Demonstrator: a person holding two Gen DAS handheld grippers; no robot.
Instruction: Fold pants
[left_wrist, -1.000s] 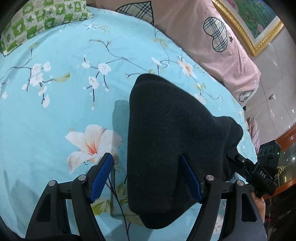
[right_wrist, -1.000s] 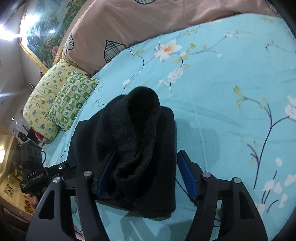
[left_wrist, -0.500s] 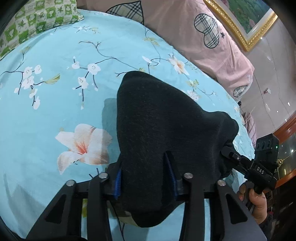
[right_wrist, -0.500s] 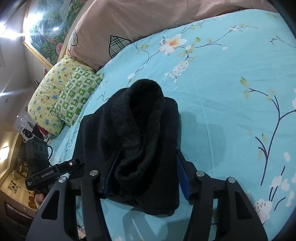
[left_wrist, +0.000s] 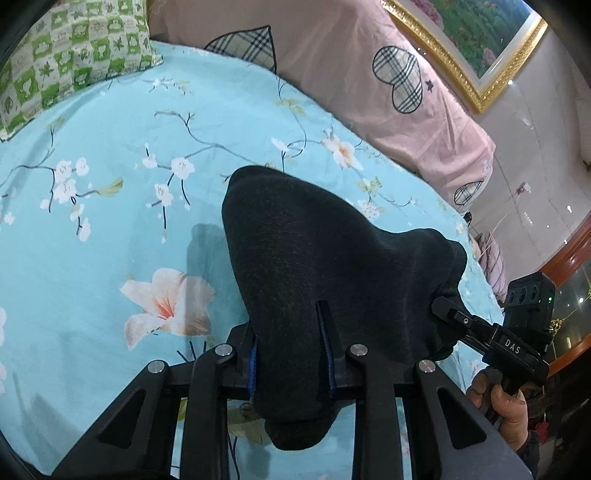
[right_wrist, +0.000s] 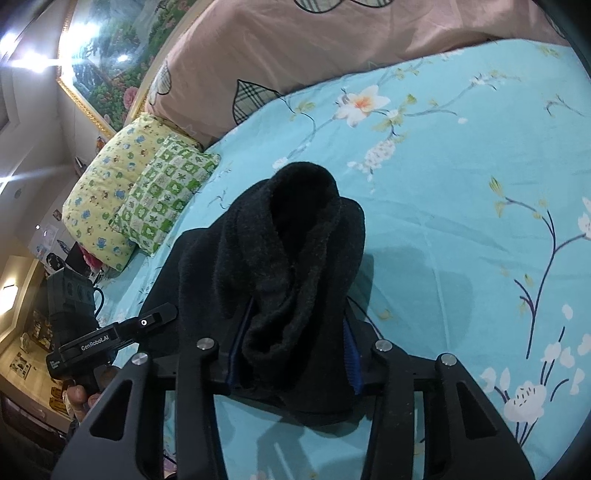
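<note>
1. Blue flowered bedsheet (left_wrist: 92, 258) covers the bed, with a pink quilt (left_wrist: 351, 66) at the far side and a green checked pillow (right_wrist: 166, 192) far left.
2. Black pants (left_wrist: 314, 258) sit bunched near the middle of the bed.
3. Left hand-held gripper (left_wrist: 290, 360) is clamped on the pants' left end.
4. Right hand-held gripper (right_wrist: 291, 354) is clamped on the fuzzy right end.

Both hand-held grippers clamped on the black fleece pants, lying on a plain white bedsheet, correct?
Not quite. The bedsheet is turquoise with a floral print, as the left wrist view shows. The left hand-held gripper and right hand-held gripper are indeed both clamped on the black fleece pants.
</note>
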